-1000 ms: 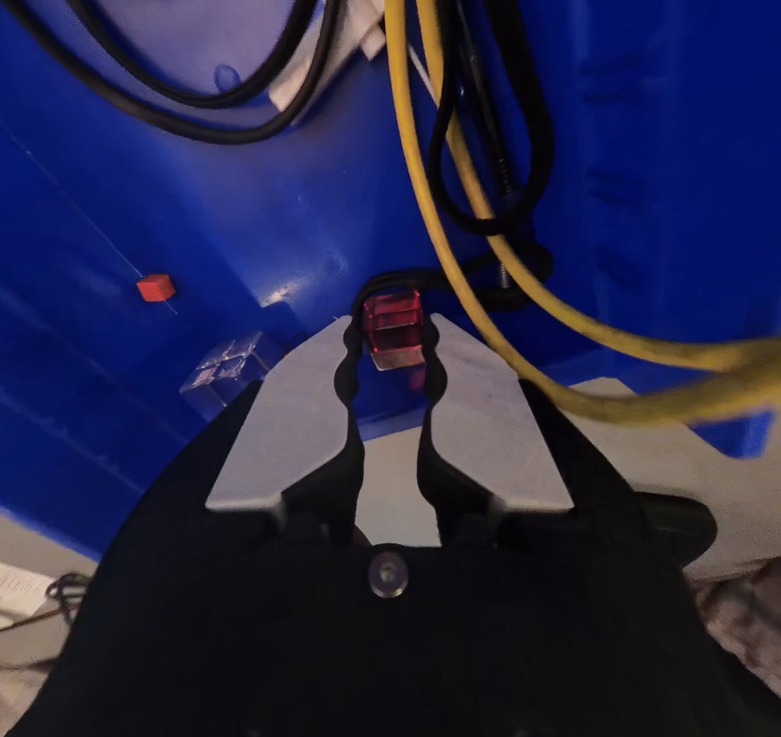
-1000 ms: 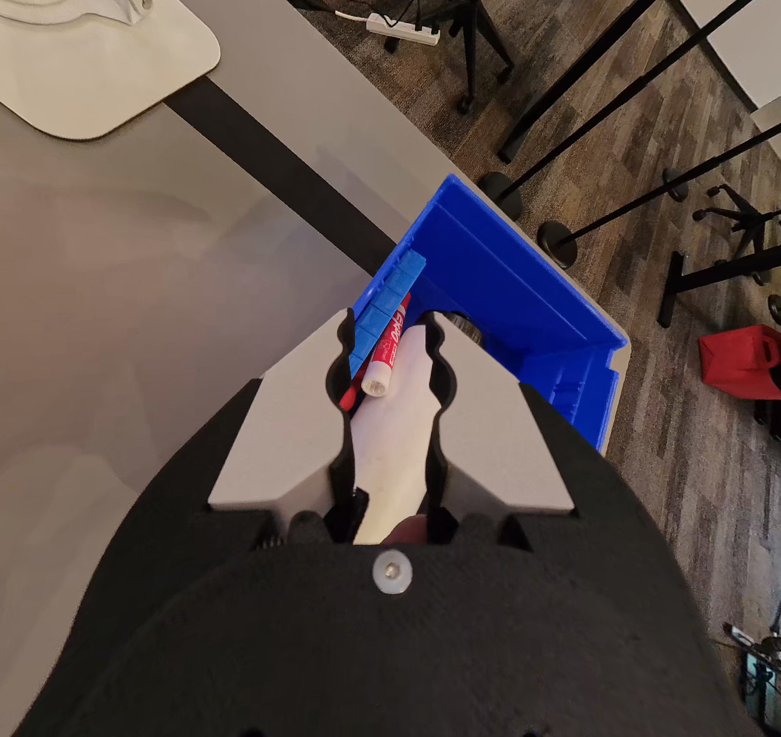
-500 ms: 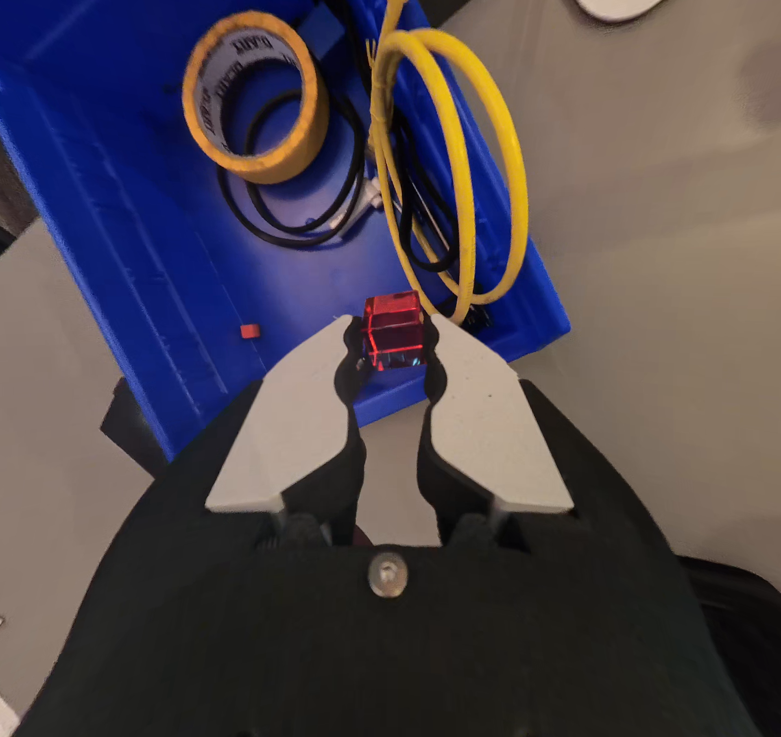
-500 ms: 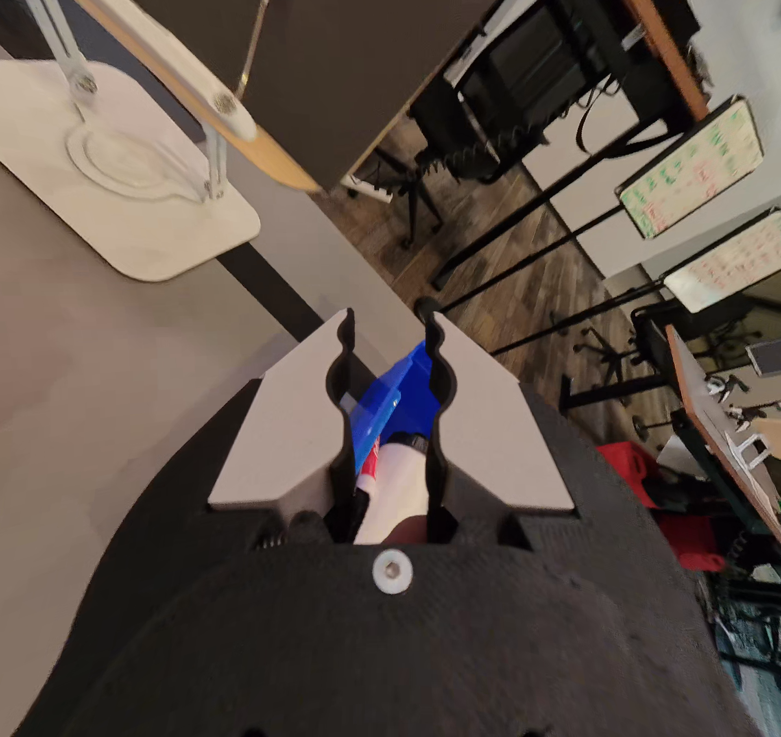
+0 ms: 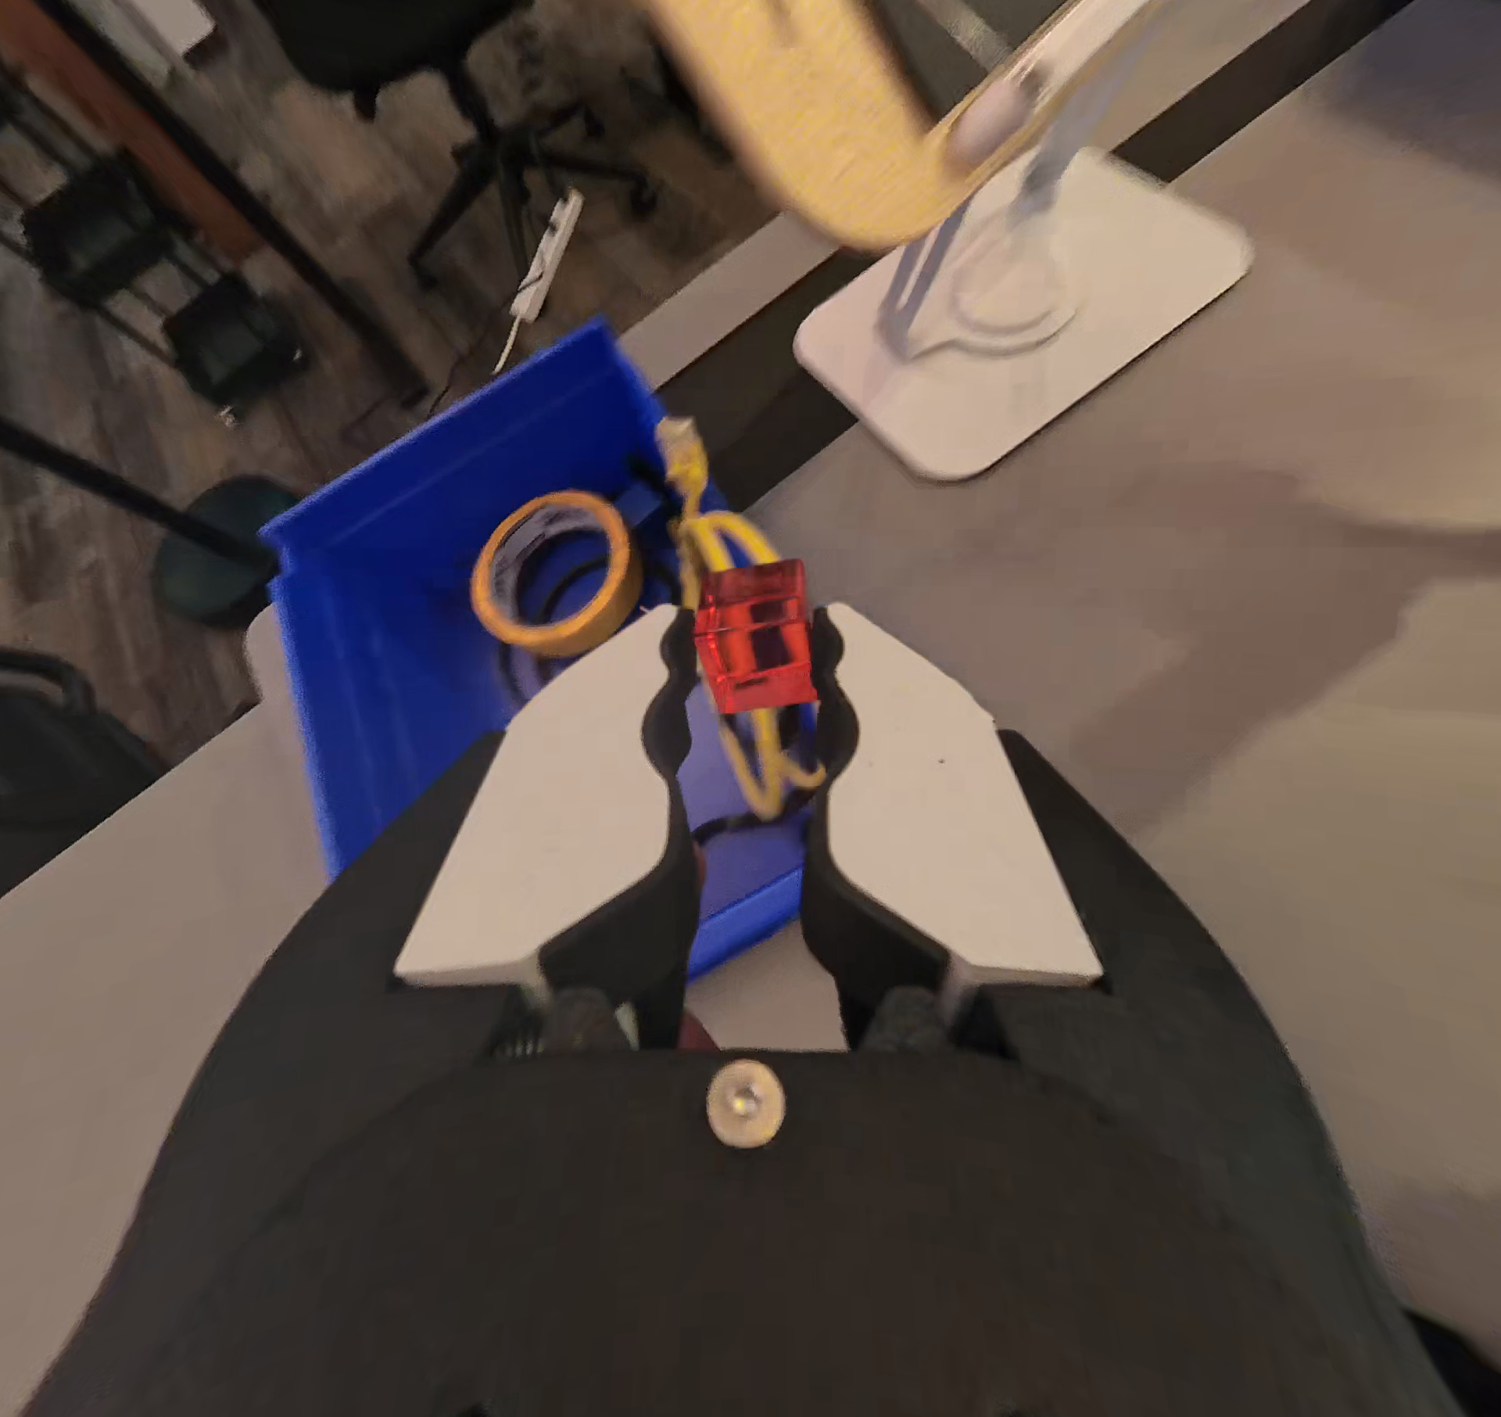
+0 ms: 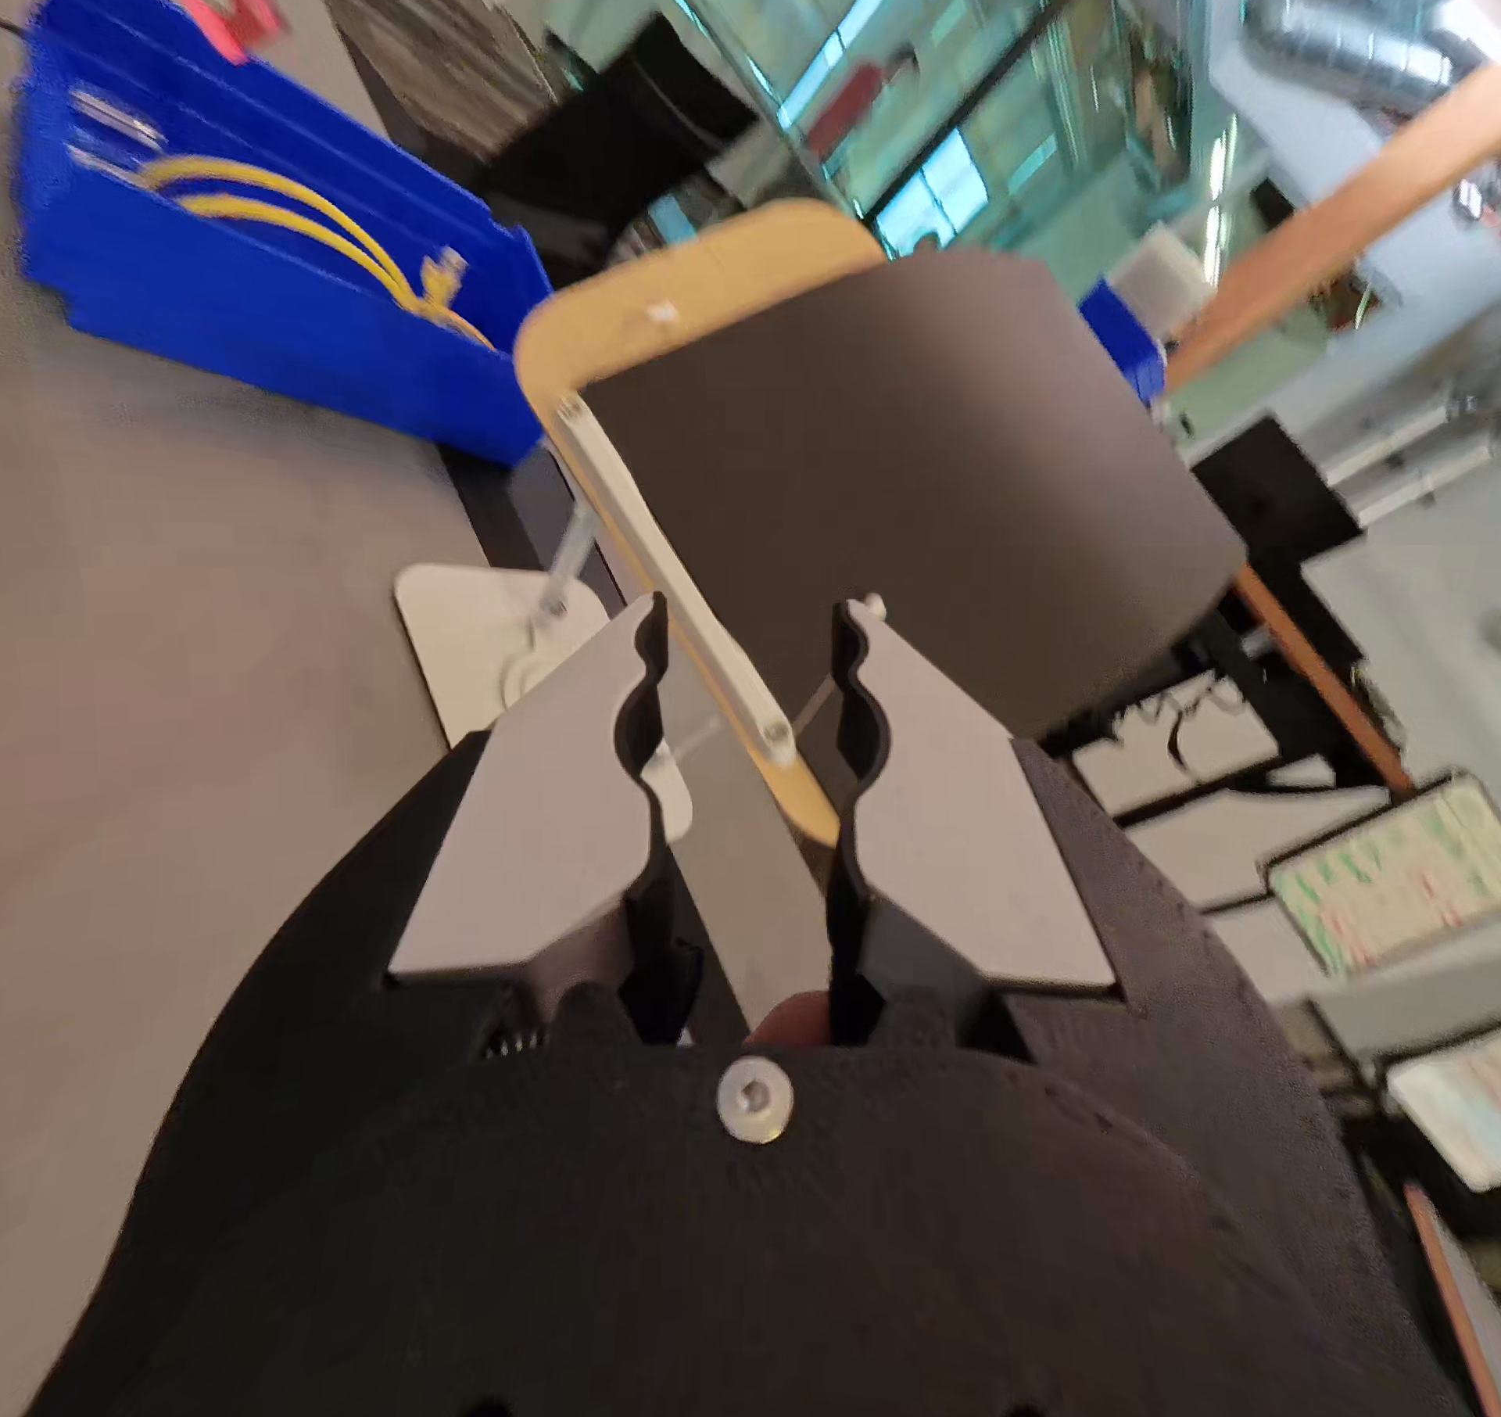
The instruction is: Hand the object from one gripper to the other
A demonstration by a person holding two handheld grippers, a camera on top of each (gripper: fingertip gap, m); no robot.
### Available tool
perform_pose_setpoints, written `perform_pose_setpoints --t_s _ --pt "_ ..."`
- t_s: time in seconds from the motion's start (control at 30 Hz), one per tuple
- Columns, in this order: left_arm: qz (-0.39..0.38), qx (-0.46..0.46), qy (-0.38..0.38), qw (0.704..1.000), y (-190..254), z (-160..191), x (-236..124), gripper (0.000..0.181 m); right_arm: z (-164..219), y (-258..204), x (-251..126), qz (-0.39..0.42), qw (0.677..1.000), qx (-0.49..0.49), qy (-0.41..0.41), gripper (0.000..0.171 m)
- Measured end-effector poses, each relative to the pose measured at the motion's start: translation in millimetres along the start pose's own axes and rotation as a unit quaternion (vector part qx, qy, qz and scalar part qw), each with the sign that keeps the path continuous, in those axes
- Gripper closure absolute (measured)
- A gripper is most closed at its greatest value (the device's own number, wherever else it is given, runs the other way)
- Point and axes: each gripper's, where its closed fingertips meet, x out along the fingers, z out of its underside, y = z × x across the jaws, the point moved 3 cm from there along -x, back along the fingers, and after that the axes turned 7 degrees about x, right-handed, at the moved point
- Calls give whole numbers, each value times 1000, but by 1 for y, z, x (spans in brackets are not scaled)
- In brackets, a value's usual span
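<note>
Left gripper [image 5: 751, 634] clamps red translucent cube [image 5: 755, 637], raised above blue bin [image 5: 357, 647] (tape roll, yellow cable inside). Right gripper [image 6: 751, 651] gapes empty, aimed beyond bin. Step: pre-handover carry. Next: bring grippers together.

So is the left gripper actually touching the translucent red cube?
Touching. The left wrist view shows the translucent red cube pinched at the left gripper tips, both black pads pressed against its sides.
</note>
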Motion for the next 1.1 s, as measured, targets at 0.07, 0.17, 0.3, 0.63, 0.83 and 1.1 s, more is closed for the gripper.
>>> perform_pose_setpoints --t_s 0.07,0.17,0.3,0.63,0.83,1.1 --pt "27 -24 43 998 17 -18 -4 154 -19 -24 8 -23 998 -37 42 131" --pt "49 -36 106 992 42 -44 -14 153 -41 -64 24 -49 993 -82 73 124" --pt "59 -20 159 985 76 -69 -25 154 -63 -116 44 -57 984 -134 100 116" --pt "292 8 195 936 159 -94 -48 154 -93 -169 31 -64 944 -228 228 128" --pt "386 72 234 890 176 -98 -71 154 -112 -175 8 -67 920 -243 299 135" --pt "463 102 223 852 202 -97 -72 154 -120 -187 -2 -79 910 -267 306 146"
